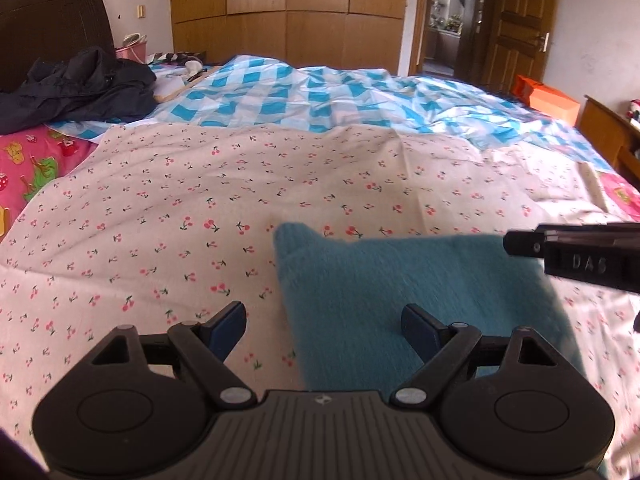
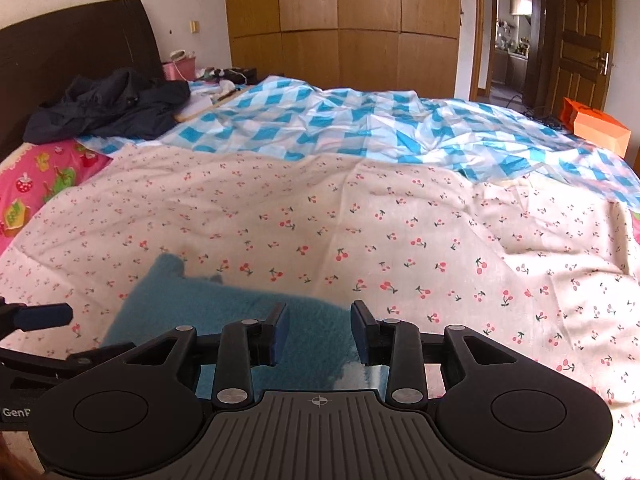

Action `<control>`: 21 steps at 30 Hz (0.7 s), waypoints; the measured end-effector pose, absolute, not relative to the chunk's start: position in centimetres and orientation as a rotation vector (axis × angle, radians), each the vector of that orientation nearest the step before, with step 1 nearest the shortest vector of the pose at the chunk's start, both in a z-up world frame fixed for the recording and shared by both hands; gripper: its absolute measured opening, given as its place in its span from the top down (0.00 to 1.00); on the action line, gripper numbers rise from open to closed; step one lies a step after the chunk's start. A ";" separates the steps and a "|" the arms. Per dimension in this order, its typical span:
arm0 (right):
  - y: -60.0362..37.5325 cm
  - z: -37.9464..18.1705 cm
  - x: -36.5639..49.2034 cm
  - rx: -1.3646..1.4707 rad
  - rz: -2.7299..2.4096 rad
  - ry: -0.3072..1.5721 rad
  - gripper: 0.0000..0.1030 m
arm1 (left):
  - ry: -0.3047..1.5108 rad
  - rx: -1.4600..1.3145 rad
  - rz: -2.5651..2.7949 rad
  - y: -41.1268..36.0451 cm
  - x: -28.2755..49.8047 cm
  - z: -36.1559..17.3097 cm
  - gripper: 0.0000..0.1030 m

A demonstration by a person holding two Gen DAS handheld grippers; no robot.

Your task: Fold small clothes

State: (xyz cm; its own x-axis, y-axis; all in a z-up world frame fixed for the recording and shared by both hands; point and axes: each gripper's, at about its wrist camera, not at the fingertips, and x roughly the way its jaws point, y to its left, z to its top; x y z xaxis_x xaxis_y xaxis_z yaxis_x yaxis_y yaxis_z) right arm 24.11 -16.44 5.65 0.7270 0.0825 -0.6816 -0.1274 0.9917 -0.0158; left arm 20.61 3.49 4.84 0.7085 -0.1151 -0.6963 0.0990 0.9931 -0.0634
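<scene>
You were working over a wide cream bedsheet printed with small red cherries, spread across the bed in front of a rumpled blue-and-white checked quilt, with a heap of dark navy clothing lying by the brown headboard. The fuzzy teal knitted garment lay flat on the cherry sheet, right in front of you. Your left gripper hovered above its left edge with its fingers spread wide; the right-hand pad stood over the teal fabric, the left-hand pad over bare sheet, and nothing was clamped between them. Your right gripper tilted downward over the garment's right end, its fingers parted only narrowly; teal cloth showed in the gap behind them, yet the pads did not press on it, so it gripped nothing. Both tools sat side by side, angled down toward the bed, each one's black tip poking into the other's view at the edge.
</scene>
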 end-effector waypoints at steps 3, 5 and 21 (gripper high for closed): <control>-17.7 2.5 25.5 -0.046 0.063 0.829 0.66 | 0.797 -0.025 -0.127 3.1 22.2 3.8 0.12; -19.0 1.4 25.3 0.039 0.058 0.835 0.63 | 0.818 -0.032 -0.135 2.9 22.6 2.8 0.11; -19.2 5.9 13.0 0.084 0.192 0.695 0.58 | 0.784 -0.126 -0.126 5.2 12.5 4.4 0.11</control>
